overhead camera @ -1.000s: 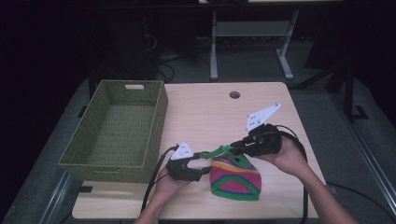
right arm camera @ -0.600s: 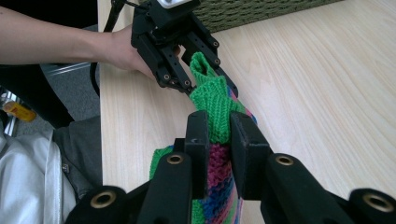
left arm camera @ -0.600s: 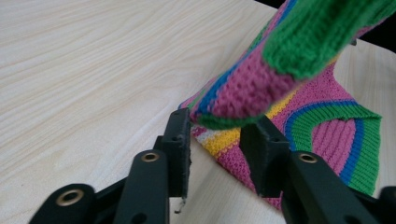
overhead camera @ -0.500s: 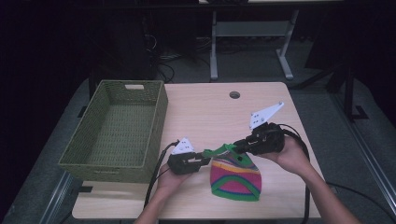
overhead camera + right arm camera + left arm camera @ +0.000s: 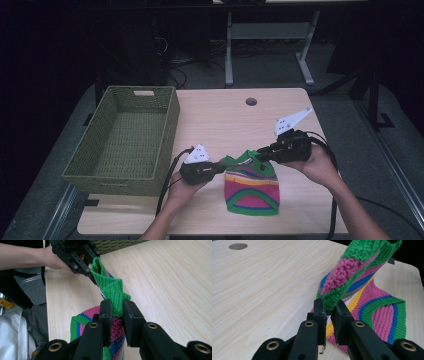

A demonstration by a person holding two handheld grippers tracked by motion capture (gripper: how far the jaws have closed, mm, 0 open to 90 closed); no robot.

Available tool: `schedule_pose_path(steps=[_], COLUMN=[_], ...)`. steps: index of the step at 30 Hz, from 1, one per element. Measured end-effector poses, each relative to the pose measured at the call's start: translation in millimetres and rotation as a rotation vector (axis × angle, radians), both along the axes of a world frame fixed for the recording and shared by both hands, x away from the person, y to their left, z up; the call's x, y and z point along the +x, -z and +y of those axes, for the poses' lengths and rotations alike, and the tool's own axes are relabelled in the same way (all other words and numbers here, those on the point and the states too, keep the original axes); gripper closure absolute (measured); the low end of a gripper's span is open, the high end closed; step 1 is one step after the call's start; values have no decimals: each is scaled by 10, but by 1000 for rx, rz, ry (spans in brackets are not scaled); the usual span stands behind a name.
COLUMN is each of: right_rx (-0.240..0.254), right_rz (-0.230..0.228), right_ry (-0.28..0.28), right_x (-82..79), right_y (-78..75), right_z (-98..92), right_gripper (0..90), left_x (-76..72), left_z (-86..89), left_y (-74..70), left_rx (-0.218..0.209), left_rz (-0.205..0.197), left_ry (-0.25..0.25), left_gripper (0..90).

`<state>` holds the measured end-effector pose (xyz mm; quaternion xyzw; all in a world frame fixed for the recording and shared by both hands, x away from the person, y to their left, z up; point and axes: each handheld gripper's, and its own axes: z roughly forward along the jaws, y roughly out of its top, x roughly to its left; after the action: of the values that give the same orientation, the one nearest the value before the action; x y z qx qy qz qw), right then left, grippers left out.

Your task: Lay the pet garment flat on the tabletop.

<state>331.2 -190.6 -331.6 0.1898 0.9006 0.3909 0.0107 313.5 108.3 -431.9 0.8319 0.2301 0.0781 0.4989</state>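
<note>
A striped knit piece in green, pink, blue and yellow lies on the wooden table near its front edge. Its green top hem is lifted and stretched between both grippers. My left gripper has just been closing, and its jaws now pinch the hem's left end, as the left gripper view shows. My right gripper is shut on the hem's right end, with the green rib squeezed between its pads. The left gripper shows farther off in that view.
A green woven basket with nothing in it stands at the table's left side, close to my left hand. A round cable hole sits near the far edge. Bare wood stretches behind the knit piece. Dark floor and a desk frame lie beyond.
My left gripper's jaws have closed on the left end of the green hem. Both hands have stayed almost in place, and the hem is still held up between them.
</note>
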Motion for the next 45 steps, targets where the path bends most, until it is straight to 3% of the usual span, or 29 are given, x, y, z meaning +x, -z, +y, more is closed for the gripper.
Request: schedule_pose_path(steps=[10, 19, 28, 34, 38, 45], right_rx=[-4, -40, -84, -87, -78, -74], right_rz=[1, -29, -30, -26, -23, -15], right_ry=[31, 58, 75, 87, 98, 128], right_x=[16, 57, 161, 243, 322, 471], right_y=[15, 21, 86, 133, 167, 225], right_z=[-79, -68, -30, -25, -21, 2], right_gripper=[772, 771, 770, 768, 766, 766], left_x=[15, 74, 159, 213, 286, 387], left_z=[32, 54, 20, 27, 41, 37], left_y=[-135, -279, -204, -169, -169, -81], left_rx=[20, 41, 71, 69, 56, 50], left_rz=[-15, -23, 7, 30, 66, 105], left_ry=[-2, -24, -35, -43, -46, -88], left_gripper=[833, 836, 835, 835, 835, 835])
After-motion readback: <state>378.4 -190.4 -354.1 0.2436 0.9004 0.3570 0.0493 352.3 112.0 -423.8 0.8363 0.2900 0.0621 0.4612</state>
